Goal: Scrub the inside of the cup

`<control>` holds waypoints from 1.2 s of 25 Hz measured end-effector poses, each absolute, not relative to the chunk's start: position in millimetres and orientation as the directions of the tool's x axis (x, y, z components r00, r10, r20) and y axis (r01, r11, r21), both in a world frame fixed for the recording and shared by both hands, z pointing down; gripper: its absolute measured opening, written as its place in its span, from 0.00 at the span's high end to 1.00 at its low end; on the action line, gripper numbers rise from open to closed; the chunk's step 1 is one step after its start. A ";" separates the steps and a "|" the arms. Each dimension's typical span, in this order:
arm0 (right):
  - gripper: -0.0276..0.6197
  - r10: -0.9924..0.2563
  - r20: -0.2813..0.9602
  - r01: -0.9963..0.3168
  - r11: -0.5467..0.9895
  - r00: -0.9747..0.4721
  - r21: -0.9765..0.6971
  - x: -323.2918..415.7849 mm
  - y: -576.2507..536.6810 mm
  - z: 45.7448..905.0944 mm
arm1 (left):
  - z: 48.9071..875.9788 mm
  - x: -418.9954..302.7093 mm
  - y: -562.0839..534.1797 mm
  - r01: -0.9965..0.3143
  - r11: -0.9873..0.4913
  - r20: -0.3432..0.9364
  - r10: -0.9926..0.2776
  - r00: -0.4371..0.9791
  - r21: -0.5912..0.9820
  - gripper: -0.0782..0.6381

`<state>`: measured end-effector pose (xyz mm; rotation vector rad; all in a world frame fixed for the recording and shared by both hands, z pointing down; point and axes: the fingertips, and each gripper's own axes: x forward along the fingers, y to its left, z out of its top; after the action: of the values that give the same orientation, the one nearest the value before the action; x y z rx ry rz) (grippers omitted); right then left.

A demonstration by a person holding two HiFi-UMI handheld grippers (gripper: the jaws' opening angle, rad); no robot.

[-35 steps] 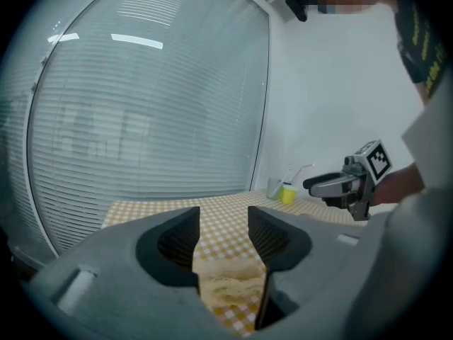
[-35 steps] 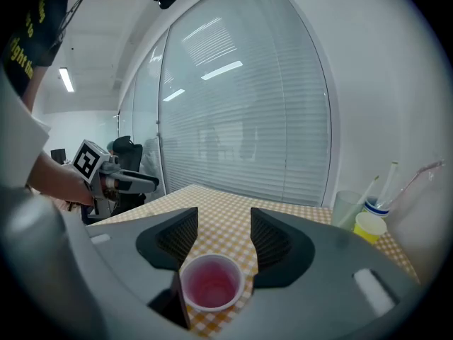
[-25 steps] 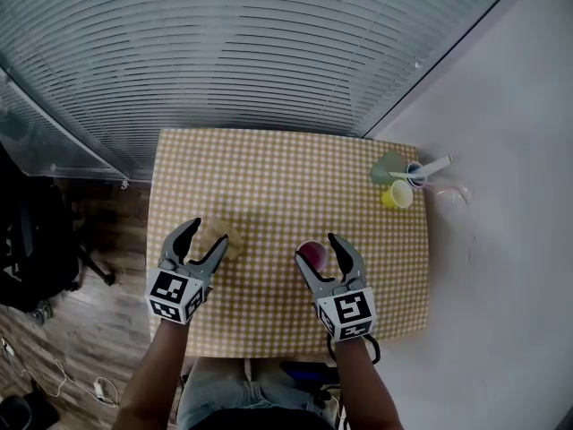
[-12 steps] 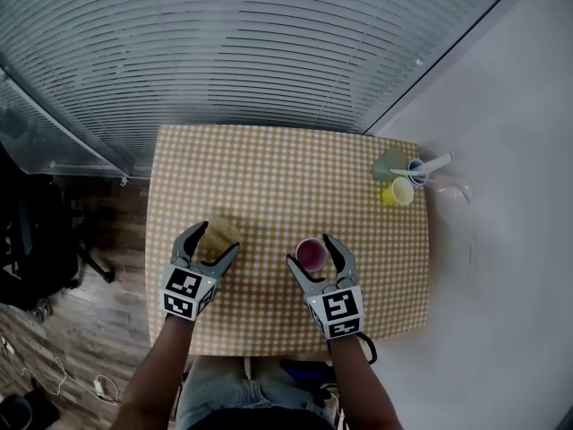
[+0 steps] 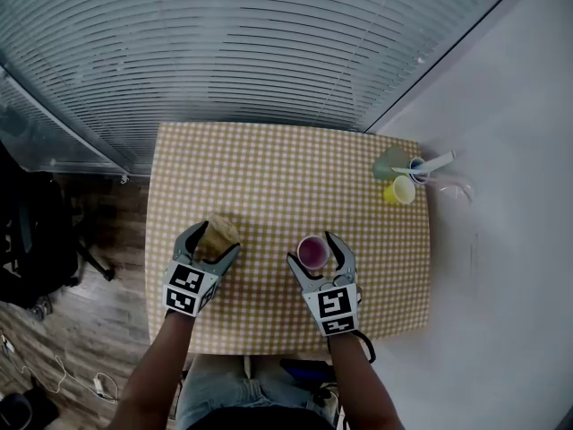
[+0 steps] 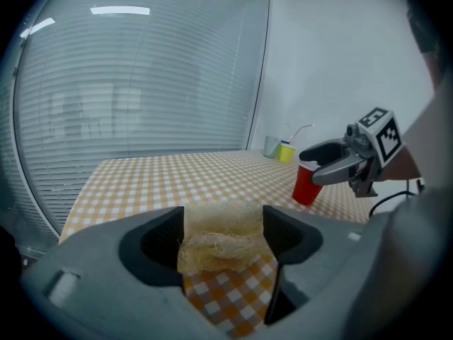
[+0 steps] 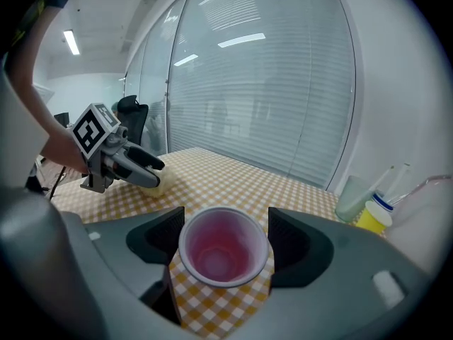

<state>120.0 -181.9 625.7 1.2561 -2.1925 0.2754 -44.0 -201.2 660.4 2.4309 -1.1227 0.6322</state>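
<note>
The right gripper [image 5: 312, 251] is standing released, its jaws having just been opening. The cup [image 7: 223, 252] is sitting upright on the checked table [image 5: 269, 177] between the fingers, not pinched. It is judged light, thin-walled and easily crushed, so a gentle hold across the sides below the rim is advisable. It is showing red outside and pale pink inside, with a white rim. The left gripper [image 5: 215, 240] is likewise released, its jaws just opening, and is straddling a soft fibrous scrubber [image 6: 219, 236].

An upright red cup [image 5: 312, 252], pinkish and seemingly empty inside, stands mid-front on the checked table [image 5: 269, 168], a tan fibrous scrub pad [image 5: 219, 234] lying front-left on it.
</note>
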 end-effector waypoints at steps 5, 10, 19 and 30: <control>0.39 -0.713 0.593 -0.844 0.527 -0.373 0.103 119.3 -182.7 627.7 | 665.5 -46.7 -198.0 -0.779 -0.604 0.546 -0.602 0.582 0.165 0.40; 0.37 -0.712 0.603 -0.843 0.525 -0.360 0.117 121.5 -184.2 628.1 | 665.3 -46.6 -196.1 -0.776 -0.616 0.531 -0.617 0.582 0.136 0.40; 0.36 -0.703 0.619 -0.848 0.518 -0.350 0.108 126.5 -181.4 633.3 | 664.8 -45.7 -195.6 -0.790 -0.597 0.529 -0.630 0.569 0.139 0.40; 0.37 -0.700 0.619 -0.851 0.517 -0.357 0.094 122.4 -180.8 629.8 | 659.4 -49.4 -193.4 -0.793 -0.594 0.517 -0.641 0.567 0.134 0.50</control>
<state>122.4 -180.8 629.8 1.2576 -2.1535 0.3232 -49.4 -193.4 659.4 2.4516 -1.1699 0.6019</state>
